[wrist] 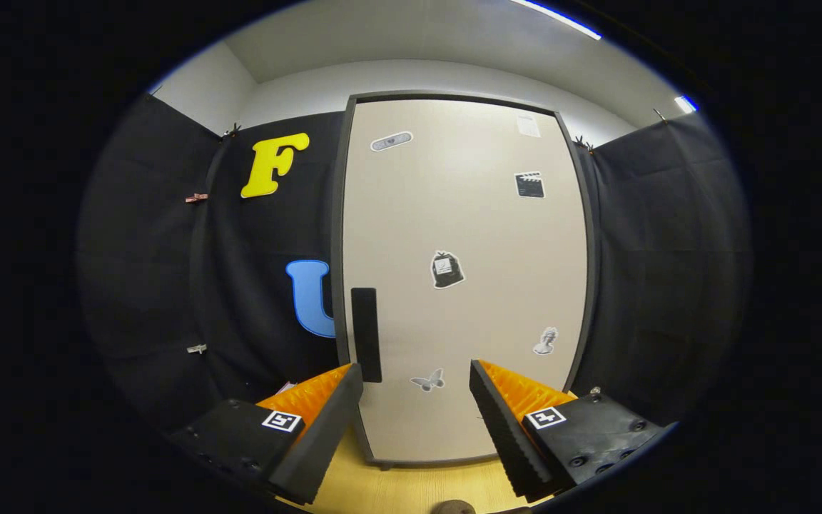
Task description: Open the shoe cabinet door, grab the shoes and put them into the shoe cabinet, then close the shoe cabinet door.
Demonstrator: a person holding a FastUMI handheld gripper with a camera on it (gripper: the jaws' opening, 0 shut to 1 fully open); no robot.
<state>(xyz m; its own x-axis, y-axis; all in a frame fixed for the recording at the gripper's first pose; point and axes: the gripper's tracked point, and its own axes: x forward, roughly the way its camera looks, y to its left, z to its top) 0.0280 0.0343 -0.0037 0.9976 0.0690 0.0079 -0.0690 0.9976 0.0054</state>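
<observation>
tongs (417, 378) hang released, fingers spread with nothing between them. just beyond stands the shoe cabinet (464, 278) on the wooden floor (411, 492), door shut, its dark handle (366, 334) near the left finger.

- The shoe cabinet (464, 278) stands straight ahead, on a wooden floor (411, 489).
- Its big pale door (454, 214) is closed.
- A dark handle (366, 334) sits on the left side of the door, low down.
- Little stickers are on the door: a butterfly (428, 380), a black bag (447, 270) and a clapperboard (529, 185).
- The gripper (416, 378) is wide open, with nothing between its fingers.
- The left finger's tip is just below the handle.
- Black cloth (668, 271) hangs on both sides of the cabinet.
</observation>
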